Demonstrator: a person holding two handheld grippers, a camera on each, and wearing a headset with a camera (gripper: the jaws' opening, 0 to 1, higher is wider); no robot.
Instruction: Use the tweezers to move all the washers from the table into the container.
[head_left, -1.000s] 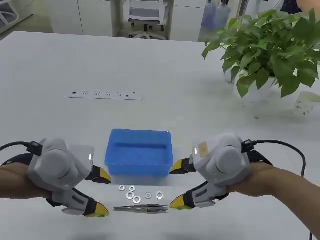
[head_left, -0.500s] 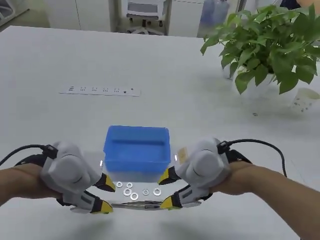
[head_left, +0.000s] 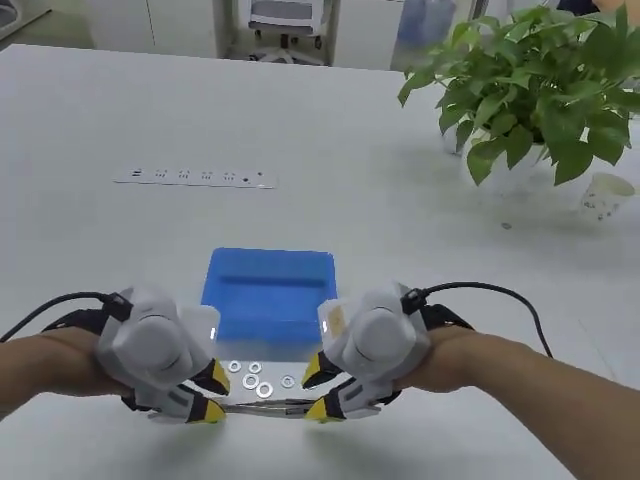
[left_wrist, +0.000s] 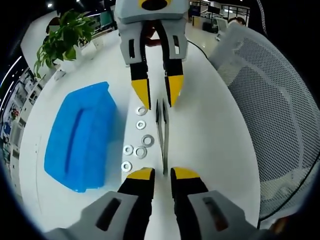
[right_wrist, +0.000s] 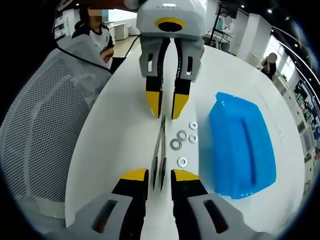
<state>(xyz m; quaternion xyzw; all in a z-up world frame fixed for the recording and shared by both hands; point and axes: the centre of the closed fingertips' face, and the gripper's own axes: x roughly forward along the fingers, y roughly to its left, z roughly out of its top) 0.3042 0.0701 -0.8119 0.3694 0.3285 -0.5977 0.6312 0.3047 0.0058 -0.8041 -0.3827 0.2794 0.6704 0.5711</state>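
Thin metal tweezers (head_left: 265, 405) lie on the white table near its front edge. Several small washers (head_left: 255, 377) are scattered just behind them, in front of the blue container (head_left: 268, 290). My left gripper (head_left: 212, 393) faces my right gripper (head_left: 316, 391), one at each end of the tweezers. In the left gripper view the tweezers' closed end (left_wrist: 162, 130) reaches the narrow gap of my left gripper (left_wrist: 163, 174), beside the washers (left_wrist: 147, 140). In the right gripper view the two prongs (right_wrist: 160, 145) run into the gap of my right gripper (right_wrist: 160, 175). Both jaw pairs stand slightly apart.
A white power strip (head_left: 195, 177) lies further back on the table. A potted plant (head_left: 530, 90) and a paper cup (head_left: 603, 197) stand at the back right. A mesh office chair (left_wrist: 270, 100) sits just off the table's near edge.
Both grippers have moved inward along the table to the two ends of the tweezers. Their jaws stand closer together than one second ago. Tweezers and washers have not moved.
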